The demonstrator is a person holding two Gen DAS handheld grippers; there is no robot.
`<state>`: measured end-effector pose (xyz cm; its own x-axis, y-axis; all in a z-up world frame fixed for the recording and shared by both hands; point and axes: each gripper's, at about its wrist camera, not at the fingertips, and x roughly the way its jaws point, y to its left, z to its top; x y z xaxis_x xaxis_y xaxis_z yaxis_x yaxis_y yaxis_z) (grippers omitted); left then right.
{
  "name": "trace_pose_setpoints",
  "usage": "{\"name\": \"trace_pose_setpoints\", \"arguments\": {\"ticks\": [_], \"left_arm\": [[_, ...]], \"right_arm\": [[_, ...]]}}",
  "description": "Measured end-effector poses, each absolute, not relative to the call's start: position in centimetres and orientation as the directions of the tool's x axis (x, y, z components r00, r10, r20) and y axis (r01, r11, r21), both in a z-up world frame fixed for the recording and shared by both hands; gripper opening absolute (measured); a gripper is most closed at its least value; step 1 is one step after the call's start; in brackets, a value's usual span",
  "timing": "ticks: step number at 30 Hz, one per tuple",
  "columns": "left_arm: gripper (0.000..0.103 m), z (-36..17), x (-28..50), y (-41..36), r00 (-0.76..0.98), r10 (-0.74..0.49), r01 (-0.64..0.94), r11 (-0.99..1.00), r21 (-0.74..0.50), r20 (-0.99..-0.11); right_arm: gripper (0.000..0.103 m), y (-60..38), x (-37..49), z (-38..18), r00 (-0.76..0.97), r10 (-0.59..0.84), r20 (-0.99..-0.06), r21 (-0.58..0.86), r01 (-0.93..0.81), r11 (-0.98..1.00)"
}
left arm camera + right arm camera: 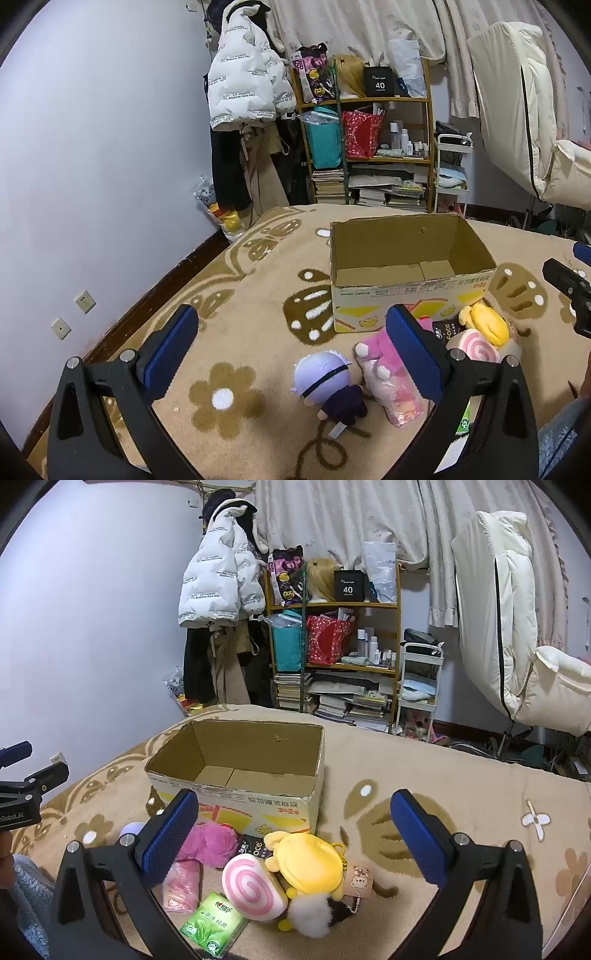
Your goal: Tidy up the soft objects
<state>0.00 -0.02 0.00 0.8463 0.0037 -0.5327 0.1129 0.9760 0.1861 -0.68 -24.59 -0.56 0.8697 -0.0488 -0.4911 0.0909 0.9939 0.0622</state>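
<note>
An open empty cardboard box stands on the patterned beige blanket. Soft toys lie in front of it: a doll with a lavender head, a pink plush, a pink swirl roll cushion, a yellow plush, a green tissue pack and a white pompom. My left gripper is open above the doll. My right gripper is open above the yellow plush and roll cushion.
A purple wall runs along the left. A coat rack with a white puffer jacket, a cluttered wooden shelf, a white cart and a cream chair stand behind the bed. The blanket extends left and right of the box.
</note>
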Motion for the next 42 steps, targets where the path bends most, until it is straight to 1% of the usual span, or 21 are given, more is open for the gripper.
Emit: {"name": "trace_pose_setpoints", "arguments": {"ticks": [11,42], "left_arm": [[0.101,-0.30,-0.61,0.38,0.858,0.009,0.102,0.977,0.188,-0.514],[0.101,0.07,-0.52,0.30,0.850,0.017,0.095,0.978,0.186,-0.526]], "right_arm": [[0.103,-24.67,-0.46,-0.61,0.867,-0.051,-0.496,0.063,0.094,0.994],[0.103,-24.61,-0.60,-0.62,0.869,-0.050,-0.491,0.061,0.092,0.994]]}}
